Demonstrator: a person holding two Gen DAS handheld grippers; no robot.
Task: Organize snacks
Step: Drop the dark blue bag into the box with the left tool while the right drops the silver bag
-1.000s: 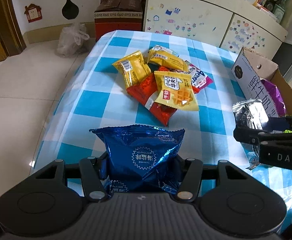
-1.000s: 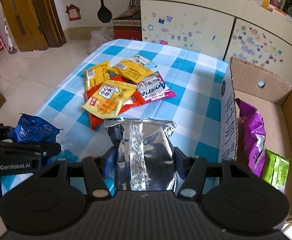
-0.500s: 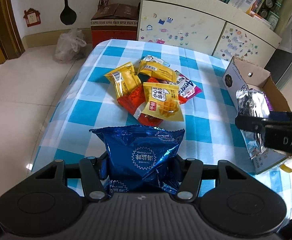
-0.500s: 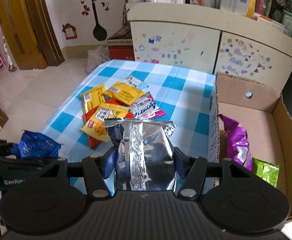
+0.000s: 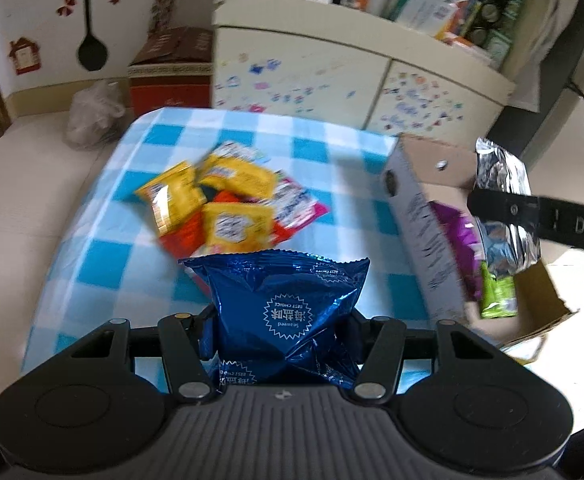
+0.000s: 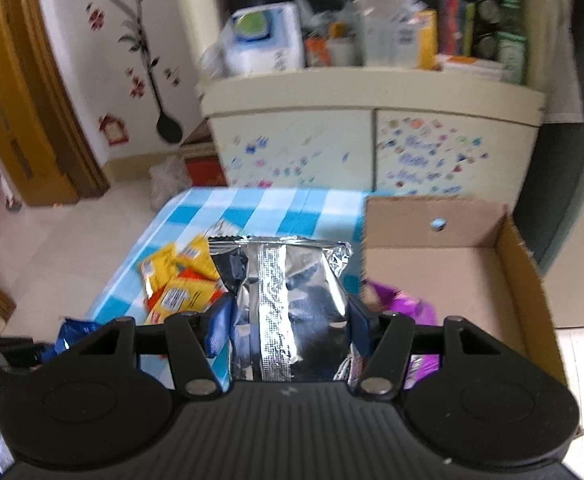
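Note:
My left gripper (image 5: 278, 334) is shut on a blue snack packet (image 5: 284, 304), held above the near side of the blue checked table (image 5: 104, 256). My right gripper (image 6: 288, 328) is shut on a silver foil packet (image 6: 284, 300); in the left wrist view the silver packet (image 5: 504, 208) hangs over the open cardboard box (image 5: 424, 224). A pile of yellow and red snack packets (image 5: 220, 208) lies mid-table, also in the right wrist view (image 6: 180, 284). A purple packet (image 6: 400, 304) and a green packet (image 5: 496, 292) lie in the box (image 6: 444, 264).
A cream cabinet (image 6: 372, 148) loaded with containers stands behind the table. A red box (image 5: 172, 76) and a plastic bag (image 5: 92, 120) sit on the floor at the far left. A wooden door frame (image 6: 24, 128) is to the left.
Both grippers have risen with their packets. The right gripper has carried the silver packet to the right, from beside the box to over it.

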